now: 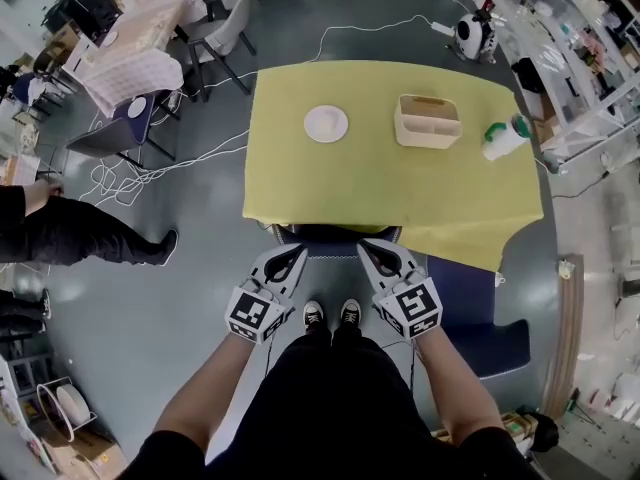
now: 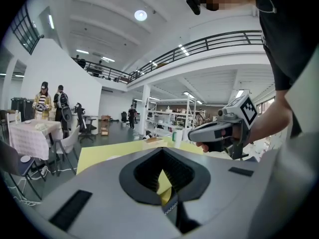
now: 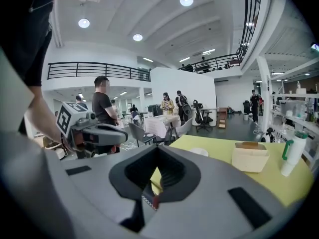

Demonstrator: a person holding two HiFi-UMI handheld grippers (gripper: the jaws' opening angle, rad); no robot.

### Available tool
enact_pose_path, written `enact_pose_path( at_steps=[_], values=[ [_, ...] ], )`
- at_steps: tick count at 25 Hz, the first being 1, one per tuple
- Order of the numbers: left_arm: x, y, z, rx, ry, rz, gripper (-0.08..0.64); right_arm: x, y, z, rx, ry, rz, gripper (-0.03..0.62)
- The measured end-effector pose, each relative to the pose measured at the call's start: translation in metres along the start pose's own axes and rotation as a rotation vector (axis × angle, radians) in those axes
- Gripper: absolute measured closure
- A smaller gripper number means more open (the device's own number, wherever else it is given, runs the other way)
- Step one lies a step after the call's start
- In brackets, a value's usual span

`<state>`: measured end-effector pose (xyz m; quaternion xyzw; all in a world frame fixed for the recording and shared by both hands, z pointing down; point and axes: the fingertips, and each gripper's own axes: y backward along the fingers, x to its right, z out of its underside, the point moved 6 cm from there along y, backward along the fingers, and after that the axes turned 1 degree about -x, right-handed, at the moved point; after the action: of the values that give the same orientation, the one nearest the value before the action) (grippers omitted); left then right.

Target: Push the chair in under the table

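Fingers, left gripper point(image 1: 286, 258): pressing together at the tips and gripping nothing; a sliver of yellow cloth is showing through the gap between the dark ribbed pads.
Fingers, right gripper point(image 1: 374, 255): also pressing together, holding nothing.
Grippers' place: each is pointing at one end of the chair's backrest rim; whether they are touching it cannot be told.
Chair: the dark-blue curved-back chair point(image 1: 335, 236) is sitting at the middle of the tabletop's near edge, with its seat hiding beneath the hanging cloth and only the backrest showing.
Surface: the yellow-clothed rectangular table point(image 1: 300, 183) is standing on a glossy grey floor point(image 1: 150, 308), its cloth draping over the near edge.
Room: a large open hall with white cables point(image 1: 130, 173) trailing over the floor on the left. A second table under a pale checked cloth point(image 1: 135, 53) is standing beyond the far-left corner, and metal shelving point(image 1: 590, 58) is running along the right. A railed mezzanine is showing in both gripper views.
Containers: a cream plastic caddy with a centre divider point(image 1: 428, 120) is resting toward the far edge, right of the middle; its contents cannot be made out. A round white plate point(image 1: 326, 123) is lying left of it, well apart. A white tumbler with a green lid point(image 1: 503, 138) is standing upright at the right edge.
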<state>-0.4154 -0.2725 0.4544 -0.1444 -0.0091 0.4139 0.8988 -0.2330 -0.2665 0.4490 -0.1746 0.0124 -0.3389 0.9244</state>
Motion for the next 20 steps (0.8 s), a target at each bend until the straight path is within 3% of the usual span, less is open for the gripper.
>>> enact_pose_path(
  at_steps=[9, 20],
  values=[
    [-0.001, 0.009, -0.051, 0.083, -0.048, -0.023, 0.554, 0.008, 0.011, -0.046, 0.093, -0.021, 0.005, 0.578],
    [-0.004, 0.024, -0.092, 0.157, -0.016, -0.057, 0.554, 0.005, 0.018, -0.089, 0.162, 0.003, 0.030, 0.578]
  ],
)
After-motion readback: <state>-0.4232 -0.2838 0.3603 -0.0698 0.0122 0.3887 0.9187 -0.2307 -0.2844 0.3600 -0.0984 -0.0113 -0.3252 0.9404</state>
